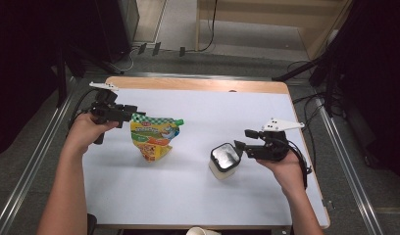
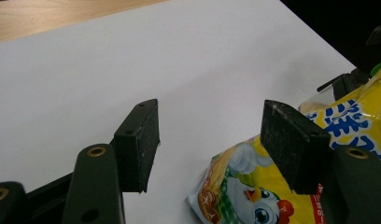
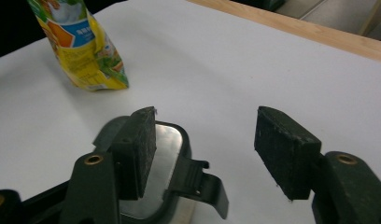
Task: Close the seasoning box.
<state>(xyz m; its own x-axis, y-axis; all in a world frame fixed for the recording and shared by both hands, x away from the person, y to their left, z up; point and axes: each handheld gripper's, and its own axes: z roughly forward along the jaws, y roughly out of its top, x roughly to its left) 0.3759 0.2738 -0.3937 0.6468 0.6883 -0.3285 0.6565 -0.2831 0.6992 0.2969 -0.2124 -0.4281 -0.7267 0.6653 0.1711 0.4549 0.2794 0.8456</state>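
White sheeting covers the counter (image 1: 188, 196), with a strip of bare wood showing along its far edge. At the left, the left gripper (image 1: 132, 115) is held in the person's left hand (image 1: 85, 132), its jaws standing well apart with nothing pressed between them; the left gripper view shows the right-hand pad just beside a yellow snack pouch (image 1: 154, 137), with no grip on it. That pouch stands on the sheeting left of centre, printed with a cartoon chicken and carrying a green corner at its top. Right of centre sits a pale container (image 1: 223, 164) with a dark, glossy lid and a black latch. At the right, the right gripper (image 1: 240, 139), held in the right hand (image 1: 286, 169), has its jaws apart, holding nothing, just beside the container's lid.
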